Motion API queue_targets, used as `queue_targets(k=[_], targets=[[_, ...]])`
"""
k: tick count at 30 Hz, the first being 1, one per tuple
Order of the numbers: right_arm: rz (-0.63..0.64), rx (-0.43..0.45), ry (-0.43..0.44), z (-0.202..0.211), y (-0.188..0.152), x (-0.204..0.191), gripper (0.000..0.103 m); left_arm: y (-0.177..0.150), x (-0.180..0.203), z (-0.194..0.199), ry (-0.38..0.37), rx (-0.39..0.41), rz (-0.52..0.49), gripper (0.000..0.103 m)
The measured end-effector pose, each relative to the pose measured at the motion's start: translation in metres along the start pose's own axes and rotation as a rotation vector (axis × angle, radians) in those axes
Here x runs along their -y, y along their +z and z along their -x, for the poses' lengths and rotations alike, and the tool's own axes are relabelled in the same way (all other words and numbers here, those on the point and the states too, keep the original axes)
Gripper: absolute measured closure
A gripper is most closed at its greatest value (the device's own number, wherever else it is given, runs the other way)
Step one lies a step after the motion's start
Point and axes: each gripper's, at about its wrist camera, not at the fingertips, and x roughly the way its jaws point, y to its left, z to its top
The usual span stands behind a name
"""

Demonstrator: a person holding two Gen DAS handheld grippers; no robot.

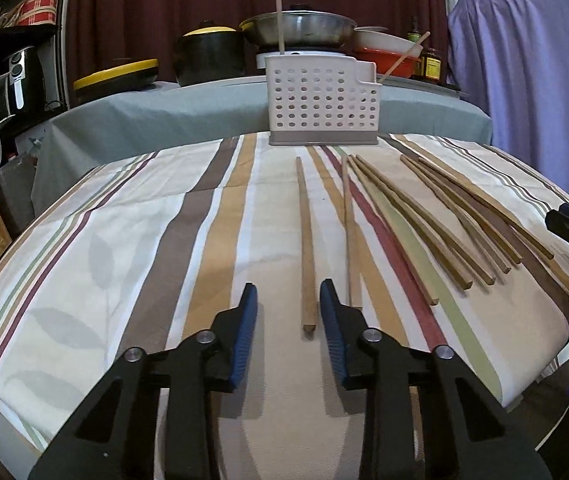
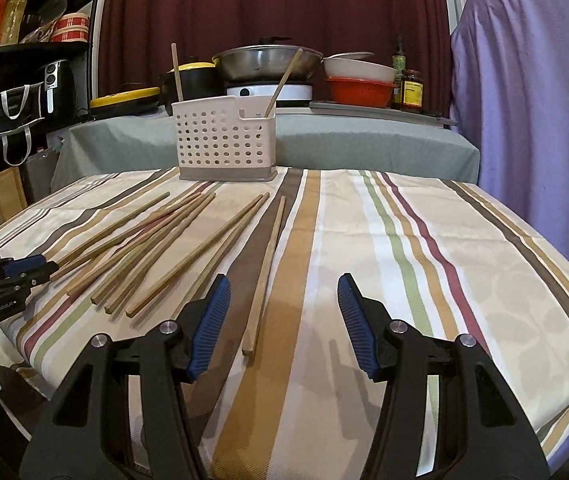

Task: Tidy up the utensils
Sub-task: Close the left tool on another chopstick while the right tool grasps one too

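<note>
Leftmost chopstick [image 1: 306, 248] on striped cloth [image 1: 124, 240], long axis pointing away toward caddy [image 1: 322, 100], near end between left gripper [image 1: 289, 294] pads, narrowly parted, unpressed; right gripper [image 2: 284, 292] wide, empty.

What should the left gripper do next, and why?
Probably finish closing on the chopstick between its pads and lift. The left gripper is open, and that stick's near end lies in the gap, closer to the right-hand pad. The caddy already holds two sticks, so it looks like the destination.
</note>
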Motion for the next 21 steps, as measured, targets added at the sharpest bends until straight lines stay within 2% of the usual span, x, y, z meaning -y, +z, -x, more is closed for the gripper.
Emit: queue_targets(k=[3,5,9,13,15,18,21], targets=[[0.004,-0.011,0.007,-0.002,-0.003,-0.002,0.054,0.000,0.002,0.000,-0.004,0.002,-0.009,0.079],[0.008,-0.021,0.013,-0.003,-0.005,-0.004,0.055,0.001,0.003,0.000,-0.006,0.003,-0.014,0.088],[0.011,-0.030,0.015,-0.006,-0.007,-0.005,0.059,0.001,0.003,0.000,-0.002,0.002,-0.013,0.094],[0.009,-0.043,0.023,-0.009,-0.010,-0.005,0.069,0.001,0.003,0.000,0.001,0.001,-0.013,0.095],[0.012,-0.053,0.028,-0.011,-0.013,-0.006,0.071,0.001,0.003,0.000,0.000,0.001,-0.012,0.095],[0.022,-0.067,0.034,-0.014,-0.015,-0.008,0.083,0.001,0.002,0.000,0.000,0.000,-0.014,0.095],[0.019,-0.076,0.035,-0.015,-0.016,-0.008,0.088,0.001,0.003,0.000,-0.002,0.000,-0.012,0.095]])
